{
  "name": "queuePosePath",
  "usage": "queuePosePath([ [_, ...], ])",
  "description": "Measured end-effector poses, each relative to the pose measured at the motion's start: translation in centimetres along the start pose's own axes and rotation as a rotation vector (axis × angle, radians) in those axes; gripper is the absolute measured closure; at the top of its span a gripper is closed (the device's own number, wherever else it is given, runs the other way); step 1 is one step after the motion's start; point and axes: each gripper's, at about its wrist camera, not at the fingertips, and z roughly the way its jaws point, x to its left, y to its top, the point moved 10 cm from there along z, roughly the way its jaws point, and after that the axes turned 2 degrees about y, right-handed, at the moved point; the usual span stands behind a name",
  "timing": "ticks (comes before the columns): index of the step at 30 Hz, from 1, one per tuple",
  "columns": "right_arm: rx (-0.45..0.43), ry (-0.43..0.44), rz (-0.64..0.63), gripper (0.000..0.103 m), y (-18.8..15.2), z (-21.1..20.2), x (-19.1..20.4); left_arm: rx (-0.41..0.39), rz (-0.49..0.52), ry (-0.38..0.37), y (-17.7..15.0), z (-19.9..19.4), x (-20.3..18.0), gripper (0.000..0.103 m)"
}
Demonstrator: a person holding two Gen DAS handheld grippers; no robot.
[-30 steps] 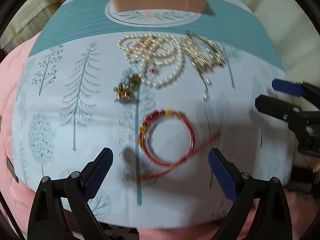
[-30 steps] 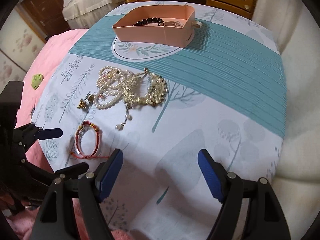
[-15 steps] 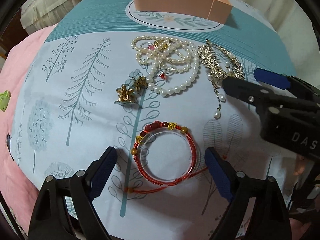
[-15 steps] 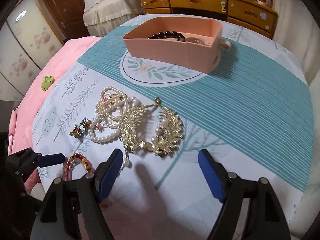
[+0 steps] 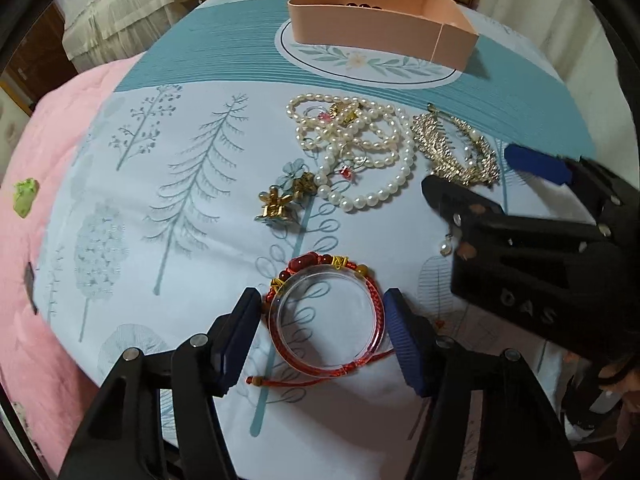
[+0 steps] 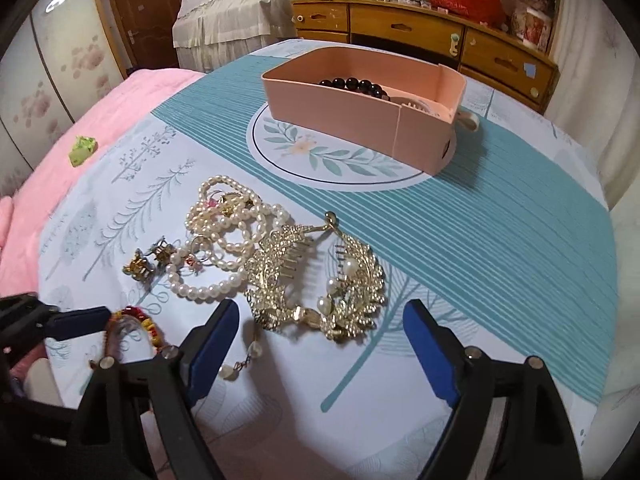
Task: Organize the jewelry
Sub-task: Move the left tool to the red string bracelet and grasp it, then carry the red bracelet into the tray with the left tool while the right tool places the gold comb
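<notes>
Start at the left: your left gripper (image 5: 320, 336) has come down and forward in the last second, and its jaws, wide open a moment ago, have narrowed until the blue pads sit just beside the red bracelet (image 5: 326, 322) on either flank, low in the centre of the left wrist frame. They look to be touching or nearly touching the clear ring inside it, but you cannot tell from this view whether they have actually clamped; the bracelet seems to lie flat on the cloth. That puts you at the grasp itself, with the carry to the box not yet begun. Moving right, the hair clips (image 5: 282, 196) and the pearls (image 5: 356, 152) lie in a loose heap at mid frame, with the gold comb (image 6: 316, 280) just beside them. Your right gripper (image 6: 320, 344) has swung in over that comb; its jaws stand wide open and hold nothing, straddling the near edge of the piece. In the left wrist view its black body covers the comb's lower part and most of the dangling pearl chain. Further right and up, the pink box (image 6: 360, 120) sits on the cloth's leaf medallion, well apart from the heap, with black beads (image 6: 356, 84) inside; its near wall hides most of the contents, and whether a divider splits it is unclear. The bracelet's cord tail runs behind the left pad.
</notes>
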Motion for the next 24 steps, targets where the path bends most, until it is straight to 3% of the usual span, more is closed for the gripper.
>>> queuePosePath([
  [4,-0.021,-0.002,0.018,0.020,0.7,0.3,-0.3,0.011,-0.009,0.006,-0.4,-0.6,0.2,0.042],
  [6,-0.029,-0.005,0.012,0.030,1.0,0.3,-0.5,0.009,-0.016,0.004,-0.6,-1.4,1.1,0.042],
  [12,-0.009,0.015,0.036,0.030,1.1,0.1,-0.7,-0.033,-0.049,0.023,0.7,-3.4,3.1,0.042],
  [24,-0.032,0.144,0.234,0.031,0.4,-3.9,-0.9,-0.075,-0.051,-0.009,3.5,-7.6,4.3,0.042],
])
